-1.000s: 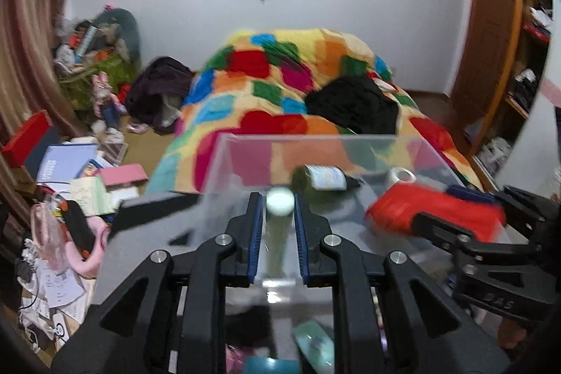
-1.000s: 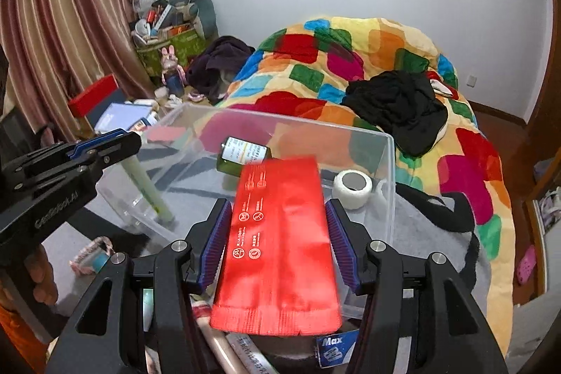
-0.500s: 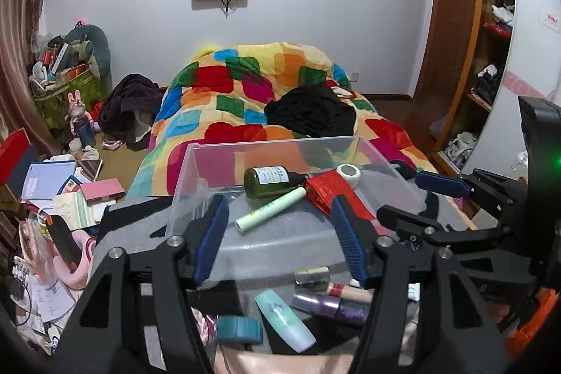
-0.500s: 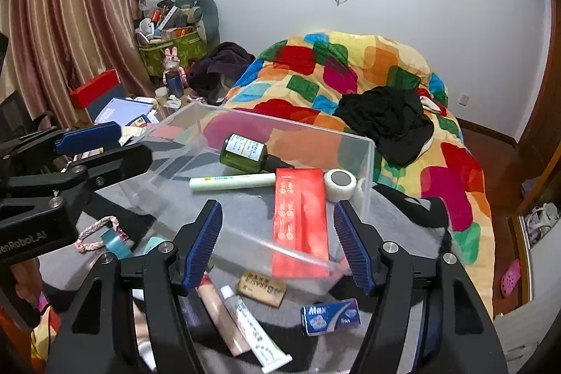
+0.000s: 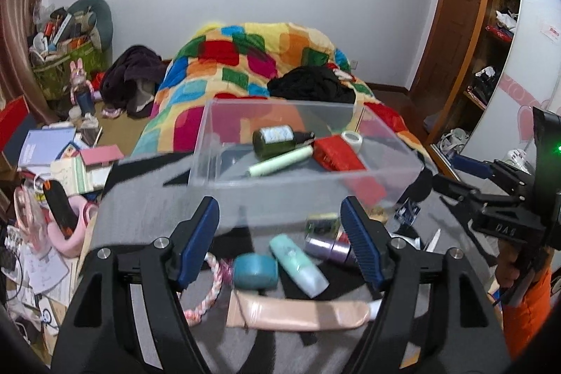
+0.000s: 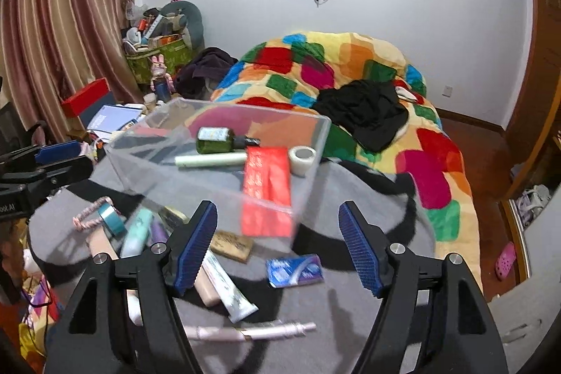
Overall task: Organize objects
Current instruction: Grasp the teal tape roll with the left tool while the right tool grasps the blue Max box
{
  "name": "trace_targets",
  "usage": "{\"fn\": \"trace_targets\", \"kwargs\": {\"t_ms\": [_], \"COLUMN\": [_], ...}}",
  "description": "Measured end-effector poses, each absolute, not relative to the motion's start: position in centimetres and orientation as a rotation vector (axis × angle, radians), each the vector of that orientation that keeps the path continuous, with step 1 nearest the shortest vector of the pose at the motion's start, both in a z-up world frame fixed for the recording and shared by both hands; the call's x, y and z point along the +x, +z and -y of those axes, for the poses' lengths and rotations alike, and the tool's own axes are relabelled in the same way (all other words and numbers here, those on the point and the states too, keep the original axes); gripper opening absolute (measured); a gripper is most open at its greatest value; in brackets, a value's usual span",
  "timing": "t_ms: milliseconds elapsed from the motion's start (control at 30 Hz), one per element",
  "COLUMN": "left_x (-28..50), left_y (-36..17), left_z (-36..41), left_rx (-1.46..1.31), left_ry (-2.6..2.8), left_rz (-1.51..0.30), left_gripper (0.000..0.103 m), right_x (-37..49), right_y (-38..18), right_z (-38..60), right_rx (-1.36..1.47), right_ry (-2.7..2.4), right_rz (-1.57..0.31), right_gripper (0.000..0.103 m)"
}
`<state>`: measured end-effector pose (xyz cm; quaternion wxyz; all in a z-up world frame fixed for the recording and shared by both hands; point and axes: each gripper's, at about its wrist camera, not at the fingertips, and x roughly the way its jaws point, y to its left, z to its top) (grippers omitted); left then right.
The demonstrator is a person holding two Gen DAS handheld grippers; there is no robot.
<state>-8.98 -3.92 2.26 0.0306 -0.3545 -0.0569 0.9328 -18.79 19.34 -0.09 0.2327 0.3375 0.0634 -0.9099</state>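
Note:
A clear plastic box (image 5: 280, 103) stands on the grey cloth. In it lie a green bottle (image 5: 275, 142), a pale green tube (image 5: 280, 160), a red packet (image 5: 338, 153) and a white tape roll (image 5: 352, 138). My left gripper (image 5: 278, 212) hangs before the box's near wall, jaws opening, nothing between them. My right gripper (image 6: 277, 211) is likewise back from the box (image 6: 147, 132), jaws opening and empty. From its side I see the bottle (image 6: 215, 140), tube (image 6: 210, 160), red packet (image 6: 268, 174) and tape roll (image 6: 302, 159) inside.
Loose on the grey cloth (image 5: 147, 198): teal tape (image 5: 255, 270), mint tube (image 5: 298, 265), purple bottle (image 5: 328, 247), beige tube (image 5: 298, 314), blue pack (image 6: 294, 270), white tube (image 6: 228, 286), pink pen (image 6: 252, 330). A colourful bed (image 6: 350, 65) lies behind. Clutter covers the floor at left.
The left gripper let go of the pale green tube and the right one of the red packet. Both now lie in the box. Both grippers drew back and opened wider.

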Motion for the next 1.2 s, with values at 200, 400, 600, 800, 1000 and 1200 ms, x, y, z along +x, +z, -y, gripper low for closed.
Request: {"fn": "trace_targets", "kwargs": {"t_ms": [200,400,600,800,1000,1200], "left_x": [-8.3,-7.7,-8.4,-9.4,-9.5,-9.1], "left_y": [-0.1,-2.1,-3.8,-4.1,-4.6,-4.3], "left_z": [4.5,4.4,4.9,5.3,5.1,5.2], "left_rx": [-1.169,-1.219,-1.289,-1.301,-1.304,-1.287], "left_ry": [2.833,2.793,2.764,2.781,2.790,2.788], "left_rz": [0.224,0.235,0.276,0.306,0.304,0.346], "left_gripper": [0.071,0.071,0.059,0.051,0.038,0.038], "right_x": [-19.1,-19.6,-20.2,-20.9,-21.5,-20.8], "right_y": [-2.5,-5.0,-6.7,-6.8,-7.3,-6.9], "right_z": [-20.9,-21.2,-19.9,-19.3,-18.7,-19.1], "right_rx": [1.025,1.122,1.189,1.215,1.246,1.210], "right_ry": [-2.498,-2.460,-2.414,-2.409,-2.365,-2.411], "right_rz": [-0.170,-0.172,-0.245,-0.272,-0.267,-0.257], "right_gripper": [0.069,0.069,0.069,0.069,0.051,0.045]}}
